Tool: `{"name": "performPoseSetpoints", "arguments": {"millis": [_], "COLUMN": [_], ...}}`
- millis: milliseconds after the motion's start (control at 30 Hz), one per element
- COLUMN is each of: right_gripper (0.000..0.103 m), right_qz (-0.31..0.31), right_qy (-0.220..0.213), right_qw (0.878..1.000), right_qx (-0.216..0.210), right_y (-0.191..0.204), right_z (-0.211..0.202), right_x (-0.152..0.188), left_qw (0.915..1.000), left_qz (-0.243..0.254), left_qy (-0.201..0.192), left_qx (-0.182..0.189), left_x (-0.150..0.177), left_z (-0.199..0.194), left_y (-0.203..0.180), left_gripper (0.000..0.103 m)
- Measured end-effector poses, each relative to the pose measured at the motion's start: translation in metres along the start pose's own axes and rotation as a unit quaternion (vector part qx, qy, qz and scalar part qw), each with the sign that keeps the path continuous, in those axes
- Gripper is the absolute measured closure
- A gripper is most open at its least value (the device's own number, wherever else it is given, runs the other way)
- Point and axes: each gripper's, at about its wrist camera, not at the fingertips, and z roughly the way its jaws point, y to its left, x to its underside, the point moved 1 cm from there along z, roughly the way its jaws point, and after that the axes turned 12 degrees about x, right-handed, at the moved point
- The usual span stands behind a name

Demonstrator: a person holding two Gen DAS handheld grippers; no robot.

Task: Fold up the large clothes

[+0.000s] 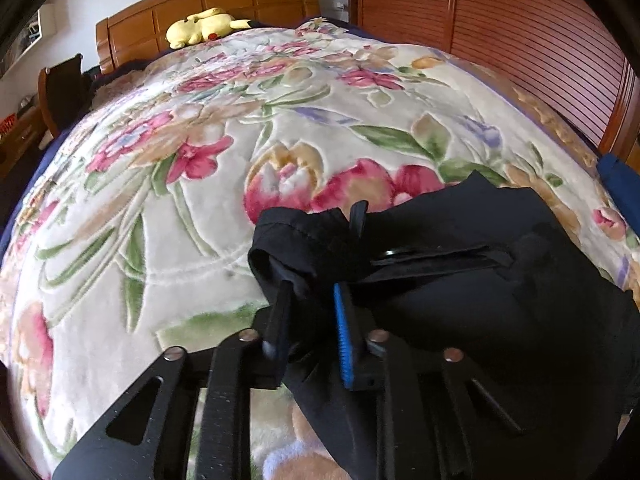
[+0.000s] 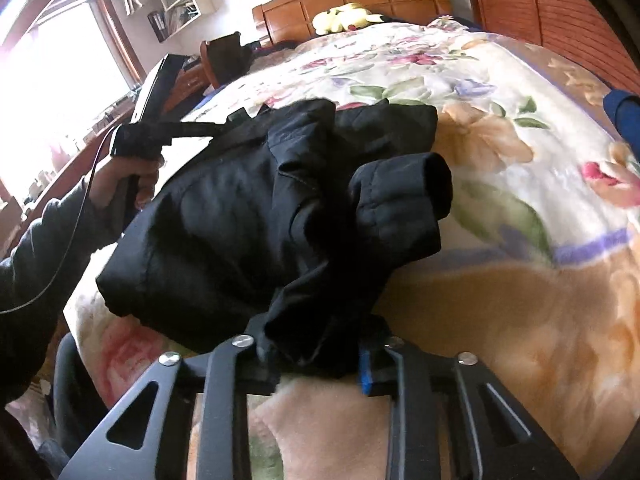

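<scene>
A large black jacket [image 2: 224, 216] lies bunched on a floral blanket [image 2: 500, 184] that covers the bed. One cuffed sleeve [image 2: 404, 196] rests on top of it. In the left wrist view my left gripper [image 1: 310, 292] is shut on a fold of the jacket [image 1: 480, 292] near a sleeve cuff [image 1: 288, 236]. In the right wrist view my right gripper [image 2: 316, 344] is shut on the jacket's near edge, and cloth hides its fingertips. The left gripper [image 2: 240, 118] also shows there at the jacket's far left, held by a hand [image 2: 120, 184].
The floral blanket [image 1: 200, 184] spreads wide to the left and far side. A yellow plush toy [image 1: 200, 28] lies by the wooden headboard [image 1: 224, 4]. A wooden slatted wardrobe [image 1: 520, 40] stands along the right. A desk and a chair [image 2: 224, 56] stand left of the bed.
</scene>
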Motion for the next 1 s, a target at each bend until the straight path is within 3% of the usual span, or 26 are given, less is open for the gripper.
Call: {"name": "performPoseSetpoints", "arguments": {"millis": [367,633,1000], "right_gripper": [0.088,0.089,0.090], "right_qz": [0.005,0.014,0.026], "right_qy": [-0.060,-0.099,-0.144], "right_qw": [0.998,0.995,0.988], "right_qx": [0.005,0.025,0.056], "right_y": [-0.007,-0.020,-0.035], "right_z": [-0.024,-0.047,-0.083], "right_x": [-0.003,0.010,0.030], "left_qw": [0.9967,0.9940,0.9904], "left_qz": [0.039,0.052,0.082], "left_qy": [-0.058,-0.092,-0.110], "left_qx": [-0.042,-0.028,-0.014], "left_x": [-0.011,-0.016,-0.019], "left_z": [-0.072,-0.110,-0.130], "left_y": [-0.033,-0.067,-0.114], "left_gripper": [0.090,0.090,0.091]}}
